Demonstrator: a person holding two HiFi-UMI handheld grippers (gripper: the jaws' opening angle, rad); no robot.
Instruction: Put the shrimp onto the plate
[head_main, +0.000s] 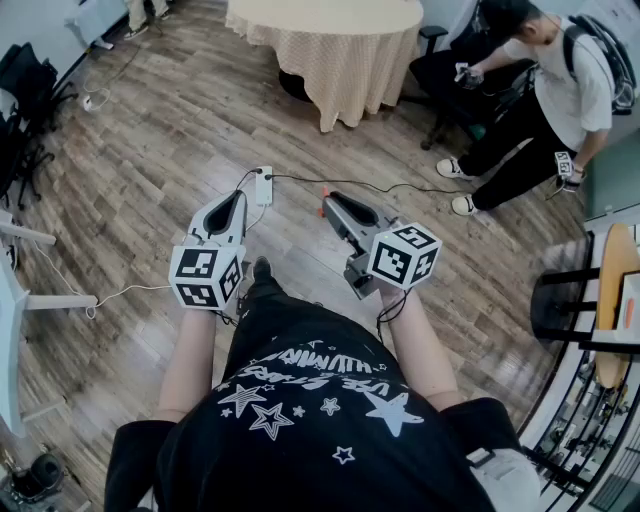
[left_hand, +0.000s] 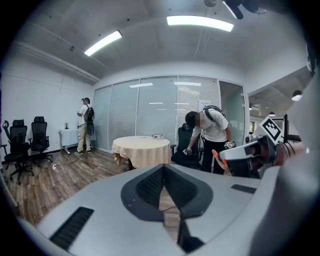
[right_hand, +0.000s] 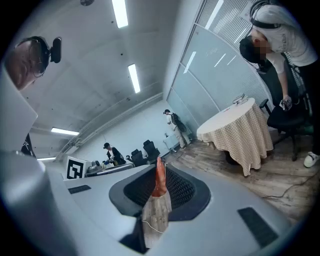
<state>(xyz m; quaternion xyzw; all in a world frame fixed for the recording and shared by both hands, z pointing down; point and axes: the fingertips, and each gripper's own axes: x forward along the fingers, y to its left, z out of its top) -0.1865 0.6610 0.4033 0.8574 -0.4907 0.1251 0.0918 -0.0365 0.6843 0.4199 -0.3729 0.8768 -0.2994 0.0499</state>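
Observation:
A small orange-red shrimp (right_hand: 159, 178) sticks up between the tips of my right gripper (right_hand: 159, 186), which is shut on it. In the head view the shrimp (head_main: 324, 190) shows as an orange speck at the tip of the right gripper (head_main: 329, 199), held over the wooden floor. The left gripper view catches the same shrimp (left_hand: 216, 158) at its right side. My left gripper (head_main: 238, 197) is level with the right one, jaws together with nothing between them (left_hand: 163, 168). No plate is in any view.
A round table with a checked cloth (head_main: 330, 45) stands ahead. A person (head_main: 545, 90) bends by black chairs at the far right. A white power strip (head_main: 264, 186) and cables (head_main: 400, 187) lie on the floor ahead. Shelving (head_main: 600, 300) stands to my right.

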